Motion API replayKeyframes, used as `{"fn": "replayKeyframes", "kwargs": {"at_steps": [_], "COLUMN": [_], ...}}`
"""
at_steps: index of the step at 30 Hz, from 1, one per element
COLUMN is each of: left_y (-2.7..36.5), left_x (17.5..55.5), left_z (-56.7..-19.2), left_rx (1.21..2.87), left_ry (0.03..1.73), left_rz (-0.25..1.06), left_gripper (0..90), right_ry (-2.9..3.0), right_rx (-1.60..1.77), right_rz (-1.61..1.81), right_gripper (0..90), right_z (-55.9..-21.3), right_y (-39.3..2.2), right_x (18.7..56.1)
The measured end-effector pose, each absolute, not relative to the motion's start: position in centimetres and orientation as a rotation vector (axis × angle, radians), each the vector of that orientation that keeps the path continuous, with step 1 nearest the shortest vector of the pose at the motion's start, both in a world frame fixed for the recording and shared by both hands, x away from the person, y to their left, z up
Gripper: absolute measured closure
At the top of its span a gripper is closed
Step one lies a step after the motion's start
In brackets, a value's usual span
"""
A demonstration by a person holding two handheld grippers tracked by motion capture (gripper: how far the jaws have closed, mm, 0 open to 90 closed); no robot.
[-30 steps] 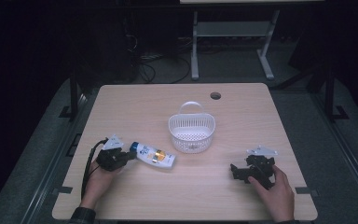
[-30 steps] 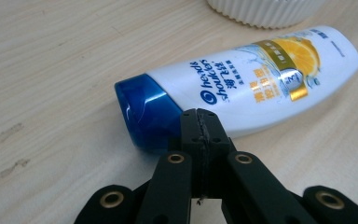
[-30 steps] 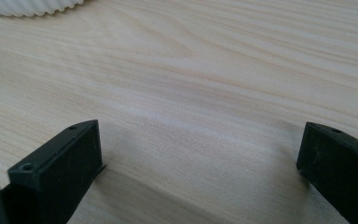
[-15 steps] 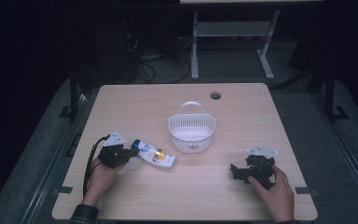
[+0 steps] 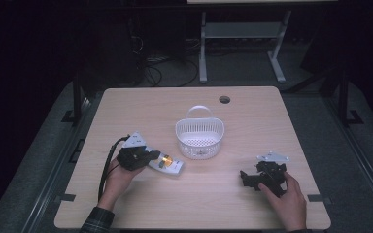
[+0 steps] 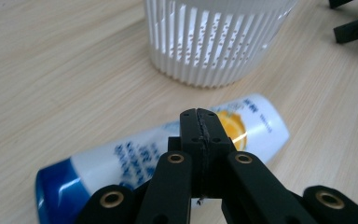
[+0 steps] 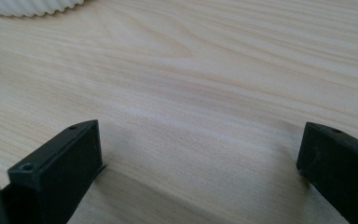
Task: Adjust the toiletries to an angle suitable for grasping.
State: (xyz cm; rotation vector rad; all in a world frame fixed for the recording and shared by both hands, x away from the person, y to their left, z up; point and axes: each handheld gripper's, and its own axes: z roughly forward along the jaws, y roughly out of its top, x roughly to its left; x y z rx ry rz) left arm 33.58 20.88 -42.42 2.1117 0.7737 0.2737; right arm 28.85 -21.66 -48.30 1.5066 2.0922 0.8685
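White tube (image 6: 168, 149) partly hidden behind clenched, empty left gripper (image 6: 200, 126), right gripper (image 7: 200, 154) spread wide

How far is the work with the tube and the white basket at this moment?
Nothing looks finished: the basket appears empty. In hand: the left gripper hovers over the tube, fingers shut with nothing between them, while the tube lies on the table beside the basket. Probably left: grasping the tube and putting it in. The right gripper rests open.

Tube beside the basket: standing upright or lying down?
Lying down: the tube rests on its side along the table.
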Motion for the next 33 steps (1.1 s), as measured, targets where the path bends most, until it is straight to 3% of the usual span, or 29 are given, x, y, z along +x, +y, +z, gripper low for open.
{"fn": "replayKeyframes", "kwargs": {"at_steps": [15,33], "left_y": [16.4,14.3], "left_x": [35.1,35.8], "left_z": [-43.0,-44.8], "left_rx": [2.139,2.220], "left_ry": [0.708,0.690], "left_rz": [0.236,0.183], "left_gripper": [89.7,89.7], "right_ry": [2.092,2.092], "right_rx": [1.507,1.507], "right_rz": [0.869,0.869], "right_gripper": [0.0,0.0], "right_z": [-48.3,-48.3], "right_y": [-21.7,-21.7], "right_x": [28.9,28.8]}}
